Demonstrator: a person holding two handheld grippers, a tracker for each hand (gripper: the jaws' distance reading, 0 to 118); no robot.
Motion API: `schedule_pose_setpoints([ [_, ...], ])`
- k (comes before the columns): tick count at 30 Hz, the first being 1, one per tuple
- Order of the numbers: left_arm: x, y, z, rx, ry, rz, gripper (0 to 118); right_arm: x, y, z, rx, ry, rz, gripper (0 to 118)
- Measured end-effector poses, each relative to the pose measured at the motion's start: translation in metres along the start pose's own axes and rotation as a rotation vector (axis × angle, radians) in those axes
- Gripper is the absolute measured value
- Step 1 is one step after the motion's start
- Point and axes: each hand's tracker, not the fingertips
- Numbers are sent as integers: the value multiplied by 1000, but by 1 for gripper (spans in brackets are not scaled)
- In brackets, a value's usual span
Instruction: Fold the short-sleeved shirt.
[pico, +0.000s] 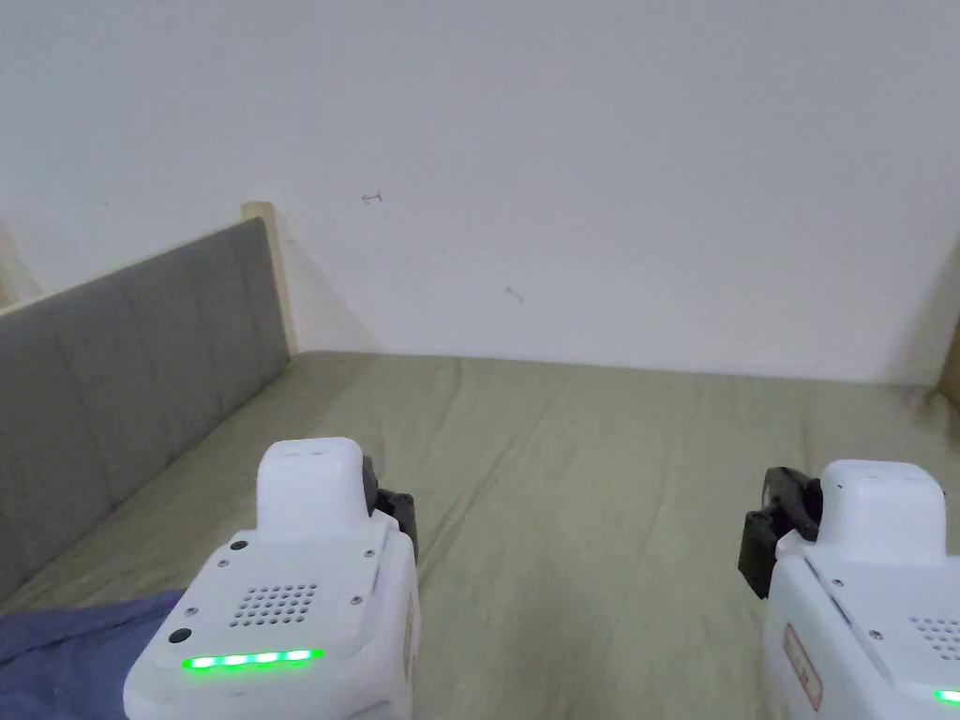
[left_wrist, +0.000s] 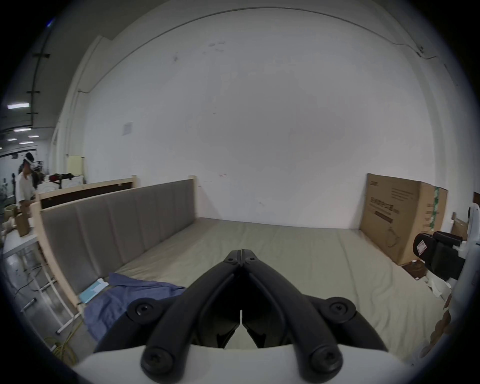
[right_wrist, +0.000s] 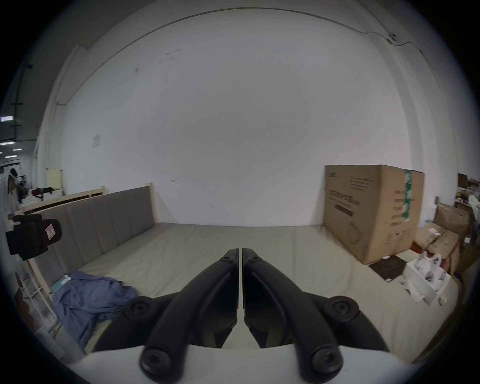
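Grippers hang side by side above a bed spread with a pale green sheet (pico: 600, 487), the folding job not yet begun. The left gripper (left_wrist: 241, 251) has its two black jaws pressed together with nothing between them; the right gripper (right_wrist: 240, 250) has its jaws drawn in to a hairline slit, likewise pinching nothing. Both point toward the white wall (pico: 562, 169) at the far side of the bed. The short-sleeved shirt (right_wrist: 91, 298), blue and rumpled in a heap, lies at the near left corner of the sheet, just beside the grey padded headboard (pico: 122, 375) and partly over a light blue flat item (left_wrist: 93, 289), with some cloth spilling off the edge. It sits to the left of the left gripper, well apart from the right one. A large cardboard box (right_wrist: 374, 210) stands at the bed's right side. Judging by the layout, the step in hand is the reach for the garment; the next move calls for both tools to swing left and down, part their jaws, and take hold of the cloth so it can be drawn onto the open sheet and spread flat.
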Motion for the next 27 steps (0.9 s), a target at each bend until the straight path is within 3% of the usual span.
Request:
schedule_pose_setpoints([
  [3,-40,4,12,0,111,10,0,-33,1,-12,-27,152,-23,4],
  [10,-122,11,42,-24,357,66,0,-111,-9,-26,-79,398,-12,4],
  [16,-158,-11,12,-198,383,104,0,-142,-23,-28,-137,465,35,4],
  [22,-206,-85,-90,-538,278,187,2,-151,-45,-45,-228,468,76,4],
  [23,-214,-98,-105,-562,258,219,18,-151,-50,-49,-244,464,76,4],
  [24,-222,-111,-120,-606,256,264,61,-152,-55,-54,-261,459,75,4],
  [25,-229,-125,-135,-642,245,288,96,-152,-60,-59,-283,454,75,4],
  [26,-232,-138,-146,-652,226,325,109,-152,-65,-65,-304,449,73,4],
  [27,-236,-147,-158,-680,234,370,111,-153,-71,-71,-328,441,76,4],
])
